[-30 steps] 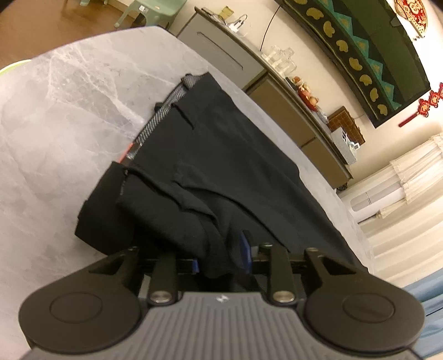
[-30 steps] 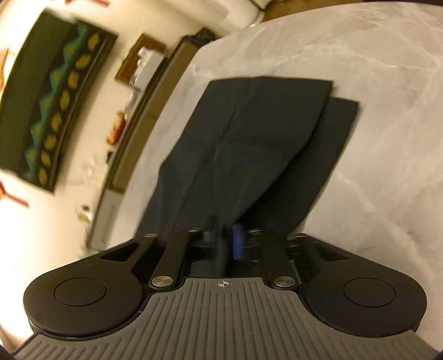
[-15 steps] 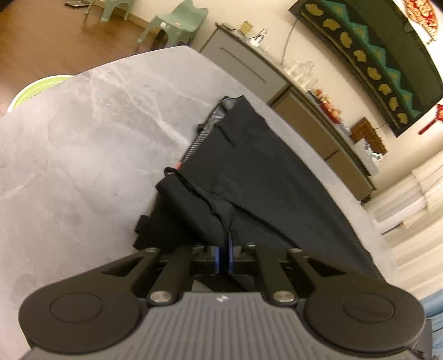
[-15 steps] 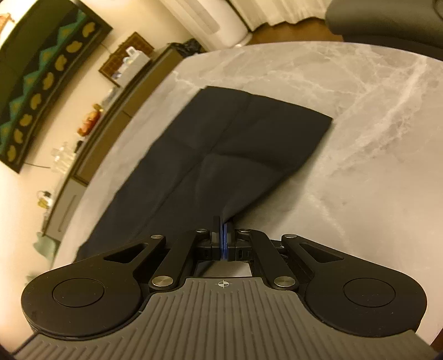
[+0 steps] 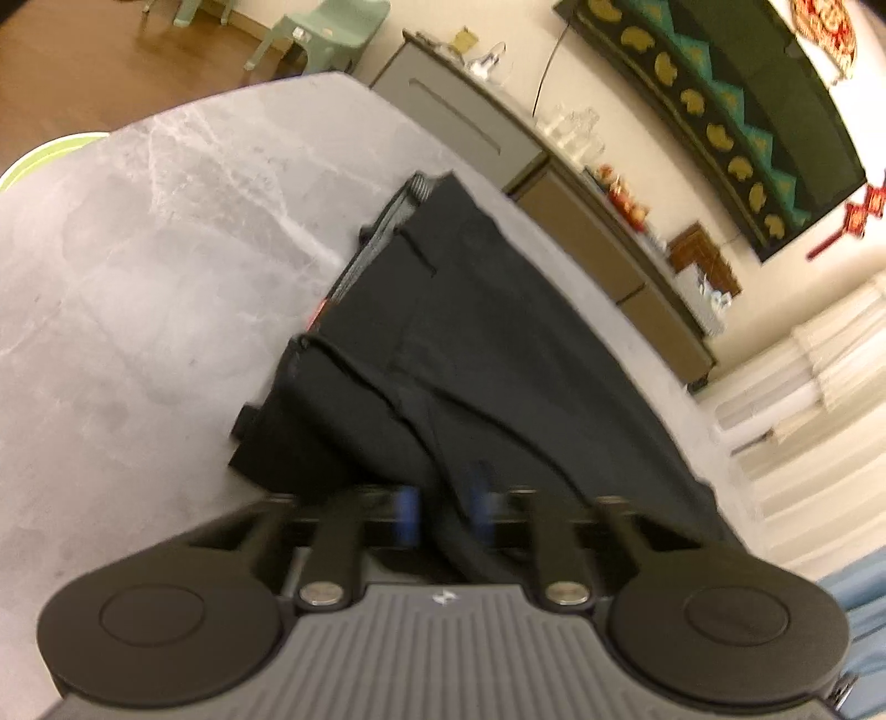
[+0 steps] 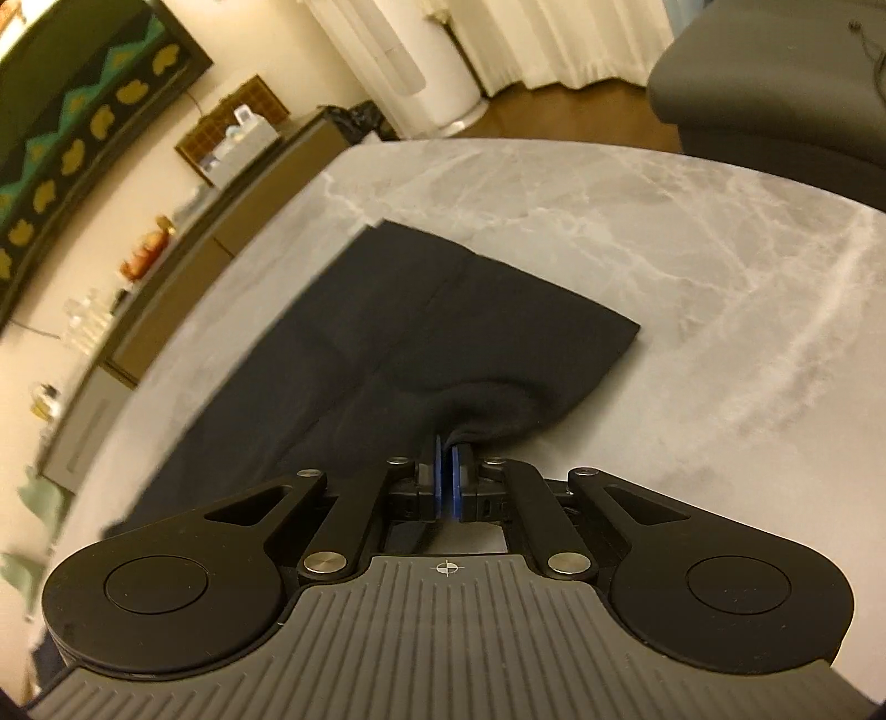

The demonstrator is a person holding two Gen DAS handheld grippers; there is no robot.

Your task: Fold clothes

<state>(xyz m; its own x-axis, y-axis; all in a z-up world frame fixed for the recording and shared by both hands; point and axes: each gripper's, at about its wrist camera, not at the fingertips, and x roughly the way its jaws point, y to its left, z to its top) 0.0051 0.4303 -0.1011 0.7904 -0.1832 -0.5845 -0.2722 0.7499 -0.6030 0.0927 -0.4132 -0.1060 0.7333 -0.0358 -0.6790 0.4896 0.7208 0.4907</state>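
Black trousers (image 5: 498, 343) lie flat along a grey marble table (image 5: 138, 266). The left wrist view shows their waistband end, with grey mesh lining at the far corner and a bunched fold near the camera. My left gripper (image 5: 443, 507) is open, its blue pads apart, and a ridge of the black cloth runs between them. In the right wrist view the leg end of the trousers (image 6: 443, 332) lies across the table (image 6: 692, 266). There my right gripper (image 6: 447, 471) is shut on a pinched-up fold of the cloth near the hem.
A low sideboard (image 5: 581, 221) with bottles and small items runs along the wall behind the table. A green chair (image 5: 326, 33) stands on the wooden floor, and a lime-green rim (image 5: 50, 155) shows past the table's left edge. A dark seat (image 6: 775, 83) stands beyond the right end.
The left gripper's pads, pressed together on the cloth half a second ago, have spread apart. The right gripper stays shut on the cloth and has moved nearer the hem, bunching it.
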